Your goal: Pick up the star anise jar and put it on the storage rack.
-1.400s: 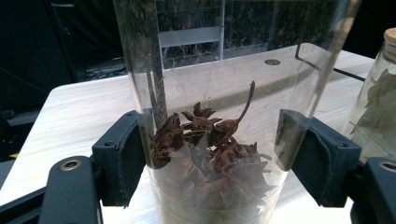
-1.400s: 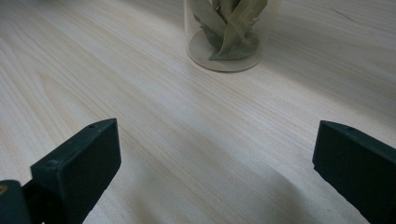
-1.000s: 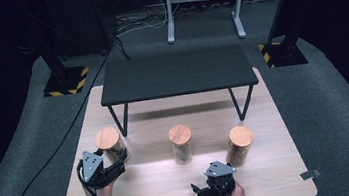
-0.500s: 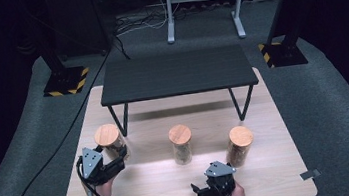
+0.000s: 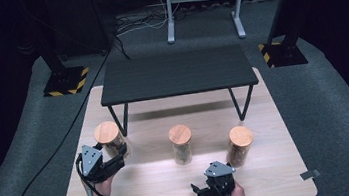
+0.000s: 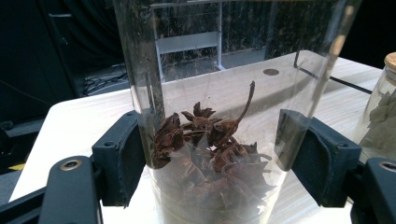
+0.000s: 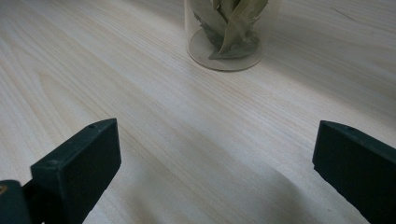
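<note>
Three Jars on the Surface, One in the Left Claw's Grip

Three cork-lidded glass jars stand in a row on the pale wooden surface [image 5: 172,179], and the left claw [image 6: 212,163] has its two black pads pressed against the sides of the leftmost one, the star anise jar [image 6: 219,116]. The pads sit low on the glass, one on either side, level with the heap of spice; a grip that low probably keeps a tall jar from tipping when it is lifted. The jar stands upright between the jaws, its base resting on the surface, so I judge the lift not yet begun

The jar itself is a clear cylinder, and it is filled only in its lower part with dark brown, pointed star-shaped pods, one with a thin curved stem sticking up. In the high view it shows just ahead of the left claw, topped by a round cork lid [image 5: 106,132]

The right claw [image 7: 215,158] hovers low over bare wood with its jaws wide apart and nothing between them. Ahead of it, well apart, stands the bay leaf jar [image 7: 229,32], holding long green-grey leaves. Farther off to its right in the high view is the third jar [image 5: 240,145]. Beyond all three stands a small black table [image 5: 177,72], possibly where a jar is meant to go
</note>
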Available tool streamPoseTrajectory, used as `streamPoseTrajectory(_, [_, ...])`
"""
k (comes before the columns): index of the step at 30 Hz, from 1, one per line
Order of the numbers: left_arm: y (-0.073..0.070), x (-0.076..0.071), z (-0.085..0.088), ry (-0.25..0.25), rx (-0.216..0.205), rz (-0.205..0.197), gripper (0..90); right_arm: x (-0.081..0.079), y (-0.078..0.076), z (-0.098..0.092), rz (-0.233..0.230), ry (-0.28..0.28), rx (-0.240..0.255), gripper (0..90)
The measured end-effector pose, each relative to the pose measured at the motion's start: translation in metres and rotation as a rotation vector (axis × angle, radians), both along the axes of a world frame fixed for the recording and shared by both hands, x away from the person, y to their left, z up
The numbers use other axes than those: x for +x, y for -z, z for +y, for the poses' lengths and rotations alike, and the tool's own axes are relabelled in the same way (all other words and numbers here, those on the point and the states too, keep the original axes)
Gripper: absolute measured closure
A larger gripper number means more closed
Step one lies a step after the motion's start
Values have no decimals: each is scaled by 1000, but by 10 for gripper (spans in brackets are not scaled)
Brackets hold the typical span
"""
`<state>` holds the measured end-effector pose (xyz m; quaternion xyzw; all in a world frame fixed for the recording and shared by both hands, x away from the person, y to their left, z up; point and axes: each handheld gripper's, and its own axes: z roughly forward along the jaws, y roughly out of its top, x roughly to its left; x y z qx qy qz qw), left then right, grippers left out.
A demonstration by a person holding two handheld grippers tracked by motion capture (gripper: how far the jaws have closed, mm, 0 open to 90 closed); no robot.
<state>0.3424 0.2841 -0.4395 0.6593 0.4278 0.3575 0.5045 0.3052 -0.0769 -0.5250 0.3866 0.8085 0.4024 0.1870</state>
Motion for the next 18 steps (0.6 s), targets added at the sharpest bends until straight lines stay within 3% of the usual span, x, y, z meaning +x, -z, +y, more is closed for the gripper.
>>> streamPoseTrajectory(18, [-8,6,-3,11,-1,-8,252,0,0,0,0,1,-3,2])
